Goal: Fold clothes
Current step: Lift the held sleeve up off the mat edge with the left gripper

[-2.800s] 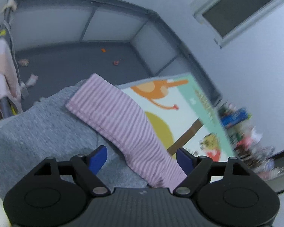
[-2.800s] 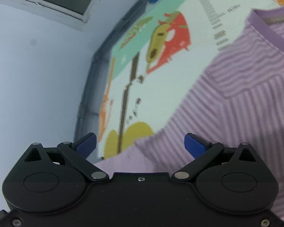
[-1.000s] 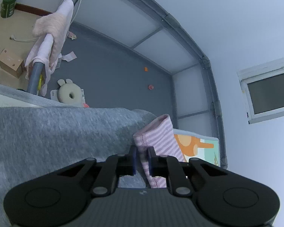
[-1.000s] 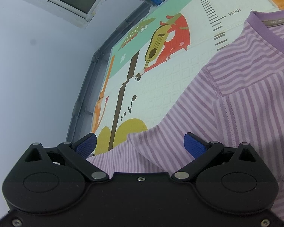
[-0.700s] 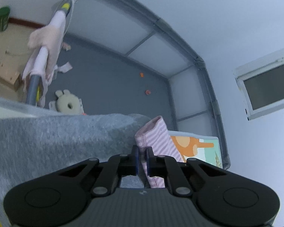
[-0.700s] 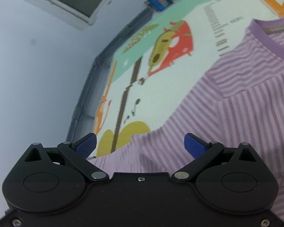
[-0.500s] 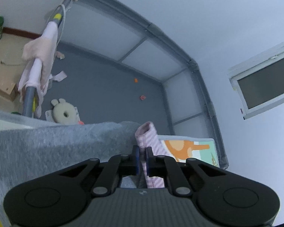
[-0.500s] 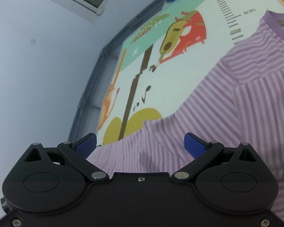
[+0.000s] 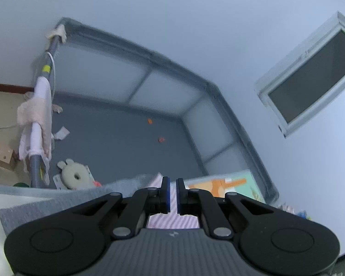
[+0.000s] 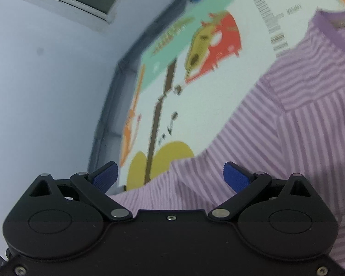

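Your left gripper [image 9: 171, 192] was clamped on the striped knit shirt [image 9: 172, 221]. Your right gripper [image 10: 171, 176] stood wide apart over its soft purple-banded fabric, above the printed mat [image 10: 218, 87].

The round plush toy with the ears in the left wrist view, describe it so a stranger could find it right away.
Start at the grey playpen and follow its near upright post, draped with pink cloth, to the floor. The plush toy lies just right of the post's foot: cream, ring-shaped with a centre hole and two small ears, unlike the flat scraps nearby.
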Demonstrator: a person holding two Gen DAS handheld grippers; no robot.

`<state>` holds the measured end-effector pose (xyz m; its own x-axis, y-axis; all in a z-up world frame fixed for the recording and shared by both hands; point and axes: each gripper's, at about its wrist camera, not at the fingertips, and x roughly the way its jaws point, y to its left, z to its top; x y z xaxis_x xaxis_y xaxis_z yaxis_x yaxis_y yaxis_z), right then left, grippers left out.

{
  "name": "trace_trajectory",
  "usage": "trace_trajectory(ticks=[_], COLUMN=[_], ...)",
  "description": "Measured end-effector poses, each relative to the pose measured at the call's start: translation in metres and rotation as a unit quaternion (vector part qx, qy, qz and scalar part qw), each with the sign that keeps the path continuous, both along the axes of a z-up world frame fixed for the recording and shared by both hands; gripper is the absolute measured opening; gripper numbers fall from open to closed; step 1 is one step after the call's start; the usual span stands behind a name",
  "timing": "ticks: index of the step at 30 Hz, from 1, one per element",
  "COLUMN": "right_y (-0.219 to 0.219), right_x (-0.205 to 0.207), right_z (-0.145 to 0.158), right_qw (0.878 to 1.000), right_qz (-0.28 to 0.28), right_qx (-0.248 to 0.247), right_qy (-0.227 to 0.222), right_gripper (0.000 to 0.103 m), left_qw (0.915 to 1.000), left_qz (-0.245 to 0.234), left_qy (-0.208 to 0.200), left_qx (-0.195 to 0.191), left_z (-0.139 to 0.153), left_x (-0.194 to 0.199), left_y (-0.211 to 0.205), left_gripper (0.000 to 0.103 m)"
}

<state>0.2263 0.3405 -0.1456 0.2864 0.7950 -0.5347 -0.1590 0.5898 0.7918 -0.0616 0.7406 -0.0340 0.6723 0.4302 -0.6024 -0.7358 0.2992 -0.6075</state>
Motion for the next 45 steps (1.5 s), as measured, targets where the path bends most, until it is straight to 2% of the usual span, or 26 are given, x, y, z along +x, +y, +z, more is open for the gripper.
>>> trace_trajectory(ticks=[2, 4, 6, 8, 12, 15, 20, 25, 29, 30, 32, 36, 38, 40, 45], right_y=[0.001, 0.004, 0.007, 0.01, 0.012, 0.011, 0.01, 0.01, 0.01, 0.01, 0.009, 0.01, 0.011, 0.011, 0.01], right_x=[-0.001, -0.003, -0.005, -0.007, -0.007, -0.006, -0.007, -0.007, -0.007, -0.007, -0.008, -0.008, -0.008, -0.008, -0.008], right_z=[-0.002, -0.004, -0.006, -0.004, -0.005, -0.006, -0.007, -0.007, -0.007, -0.007, -0.007, -0.008, -0.008, -0.008, -0.009], right_qw=[1.0, 1.0, 1.0, 1.0, 1.0, 1.0, 1.0, 1.0, 1.0, 1.0, 1.0, 1.0, 1.0, 1.0, 1.0], right_qz=[-0.001, -0.001, 0.003, 0.007, 0.008, 0.008, 0.008, 0.007, 0.01, 0.011, 0.013, 0.013, 0.012, 0.011, 0.007], right_qx=[0.005, 0.004, 0.0, -0.007, -0.008, -0.005, -0.002, -0.003, -0.003, -0.003, -0.003, -0.005, -0.006, -0.005, -0.001], right_qy=[0.002, 0.004, 0.002, -0.004, -0.004, -0.004, -0.006, -0.009, -0.012, -0.013, -0.015, -0.019, -0.021, -0.021, -0.019], right_gripper=[0.099, 0.099, 0.099, 0.099, 0.099, 0.099, 0.099, 0.099, 0.099, 0.099, 0.099, 0.099, 0.099, 0.099, 0.099], left_qw=[0.9997, 0.9988, 0.9962, 0.9921, 0.9846, 0.9817, 0.9828, 0.978, 0.9792, 0.9797, 0.9811, 0.983, 0.9826, 0.9832, 0.9879], left_qz=[-0.01, -0.018, -0.024, -0.029, -0.012, 0.006, 0.031, 0.038, 0.041, 0.042, 0.039, 0.03, 0.03, 0.029, 0.04], left_qy=[-0.003, -0.006, -0.018, -0.031, -0.051, -0.056, -0.043, -0.04, -0.044, -0.044, -0.049, -0.047, -0.048, -0.049, -0.041], left_qx=[-0.02, -0.046, -0.081, -0.118, -0.167, -0.182, -0.177, -0.201, -0.194, -0.191, -0.183, -0.175, -0.177, -0.173, -0.145], left_z=[-0.007, -0.016, -0.028, -0.039, -0.057, -0.062, -0.065, -0.079, -0.08, -0.08, -0.078, -0.079, -0.081, -0.081, -0.072], left_x=[0.001, 0.002, 0.004, 0.006, 0.004, -0.003, -0.012, -0.009, -0.001, 0.001, 0.005, 0.013, 0.013, 0.014, 0.011], left_y=[-0.001, -0.002, -0.001, 0.002, 0.007, 0.009, 0.014, 0.022, 0.025, 0.026, 0.026, 0.028, 0.028, 0.028, 0.021], left_gripper=[0.006, 0.01, 0.012, 0.02, 0.04, 0.049, 0.054, 0.053, 0.051, 0.044, 0.04, 0.022, 0.019, 0.009, 0.005])
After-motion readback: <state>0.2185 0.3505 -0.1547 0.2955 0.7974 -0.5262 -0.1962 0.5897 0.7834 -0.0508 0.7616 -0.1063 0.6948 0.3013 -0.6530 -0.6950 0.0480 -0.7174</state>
